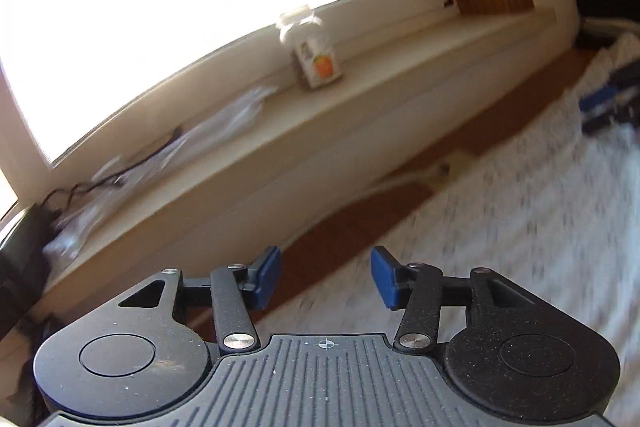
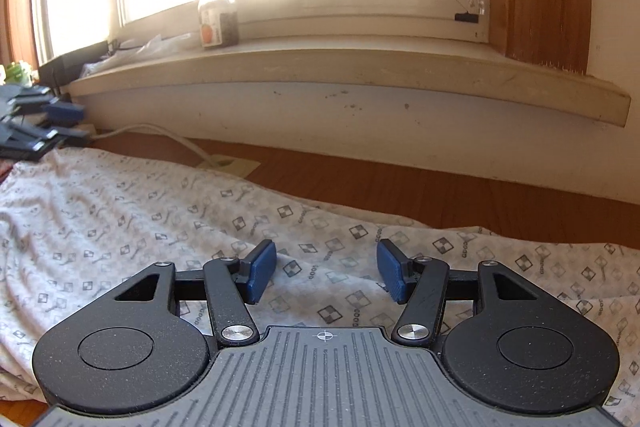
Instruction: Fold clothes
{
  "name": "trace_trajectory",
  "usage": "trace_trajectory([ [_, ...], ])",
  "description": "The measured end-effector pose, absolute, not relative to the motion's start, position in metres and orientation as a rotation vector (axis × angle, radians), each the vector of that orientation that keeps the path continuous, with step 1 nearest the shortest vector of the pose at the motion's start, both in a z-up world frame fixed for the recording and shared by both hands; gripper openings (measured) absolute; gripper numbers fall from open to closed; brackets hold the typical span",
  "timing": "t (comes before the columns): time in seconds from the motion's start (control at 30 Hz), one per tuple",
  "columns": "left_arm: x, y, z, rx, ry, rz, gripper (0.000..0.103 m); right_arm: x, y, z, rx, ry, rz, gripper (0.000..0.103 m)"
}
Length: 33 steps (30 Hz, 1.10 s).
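The white cotton garment printed with small grey checked diamonds (image 2: 120, 211) lies spread and rumpled on the brown wooden table (image 2: 440, 195), below the cream window sill (image 2: 360, 67) that runs along the wall.

In the right wrist view the picture is sharp. The right gripper (image 2: 326, 271), black with blue rubber pads, stands about half open over the garment; nothing is between its jaws and the pads do not press on the cloth. Whether the tips touch the fabric below cannot be told. On the sill stands a small clear jar with an orange-fruit label (image 2: 218, 23), and further left along the sill lies crumpled clear plastic wrap (image 2: 160, 43). A white cable (image 2: 168, 135) runs across the table under the sill to the garment's far edge. At the left edge, below the sill's end, the left gripper (image 2: 60, 119) shows as blue pads and dark links.

The left wrist view is blurred. The left gripper (image 1: 326, 277) is likewise about half open and empty, over the table's bare strip and the garment's (image 1: 500, 207) edge. Here the jar (image 1: 316, 55) sits mid-sill, and the right gripper (image 1: 608, 107) appears at the far right, under the sill's other end.
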State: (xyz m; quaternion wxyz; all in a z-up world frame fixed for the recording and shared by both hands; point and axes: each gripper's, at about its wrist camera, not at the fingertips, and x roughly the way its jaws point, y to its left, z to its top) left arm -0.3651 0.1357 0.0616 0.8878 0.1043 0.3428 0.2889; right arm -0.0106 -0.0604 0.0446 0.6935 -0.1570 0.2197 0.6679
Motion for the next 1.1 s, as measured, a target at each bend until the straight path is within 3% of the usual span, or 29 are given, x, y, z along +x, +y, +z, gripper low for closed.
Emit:
trace_trajectory([
  [0.33, -0.428, 0.200, 0.038, 0.206, 0.778, 0.651, 0.058, -0.008, -0.061, 0.044, -0.331, 0.512, 1.494, 0.060],
  [0.43, -0.423, 0.212, 0.031, 0.171, 0.795, 0.600, 0.046, -0.008, -0.060, 0.043, -0.337, 0.515, 1.488, 0.060],
  [0.57, -0.418, 0.213, 0.027, 0.143, 0.802, 0.536, 0.001, -0.007, -0.058, 0.042, -0.338, 0.523, 1.492, 0.060],
  [0.7, -0.421, 0.203, 0.042, 0.214, 0.709, 0.636, 0.001, -0.006, -0.058, 0.042, -0.337, 0.523, 1.495, 0.060],
  [0.77, -0.419, 0.198, 0.048, 0.247, 0.675, 0.749, 0.003, -0.006, -0.059, 0.042, -0.335, 0.523, 1.495, 0.060],
  [0.83, -0.415, 0.188, 0.050, 0.257, 0.721, 0.729, 0.015, -0.006, -0.059, 0.042, -0.334, 0.519, 1.487, 0.060],
  [0.9, -0.419, 0.173, 0.052, 0.238, 0.716, 0.727, 0.048, -0.009, -0.061, 0.042, -0.340, 0.506, 1.481, 0.061],
  [0.97, -0.425, 0.156, 0.056, 0.217, 0.695, 0.725, 0.058, -0.016, -0.066, 0.043, -0.354, 0.468, 1.490, 0.063],
  [1.03, -0.431, 0.138, 0.056, 0.187, 0.692, 0.711, 0.060, -0.029, -0.076, 0.045, -0.376, 0.405, 1.514, 0.075],
  [1.1, -0.437, 0.118, 0.053, 0.175, 0.682, 0.703, 0.068, -0.048, -0.089, 0.050, -0.369, 0.341, 1.585, 0.088],
])
